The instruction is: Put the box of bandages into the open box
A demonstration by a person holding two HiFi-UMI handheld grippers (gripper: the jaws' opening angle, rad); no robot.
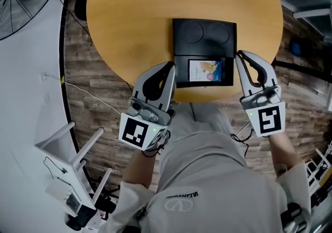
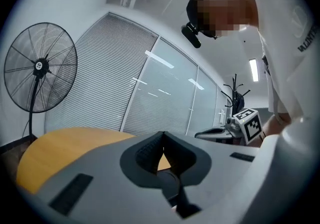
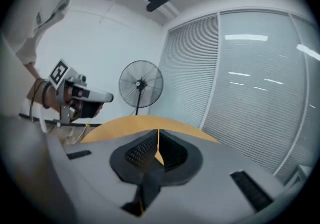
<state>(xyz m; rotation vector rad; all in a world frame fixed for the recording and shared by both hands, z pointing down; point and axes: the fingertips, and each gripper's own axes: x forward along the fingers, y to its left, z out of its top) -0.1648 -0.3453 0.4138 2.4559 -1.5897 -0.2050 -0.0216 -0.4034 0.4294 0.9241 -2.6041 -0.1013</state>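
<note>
Currently both sets of my fingers are closed. My left gripper (image 2: 161,137) has its pads meeting at the tips with nothing between them. My right gripper (image 3: 157,134) is likewise pressed together and empty. In the head view, one gripper stands just beside each side wall of the open box (image 1: 204,37). The box of bandages (image 1: 205,70) lies inside it, in the near half. The open box rests at the near edge of the round wooden table (image 1: 129,14).
</note>
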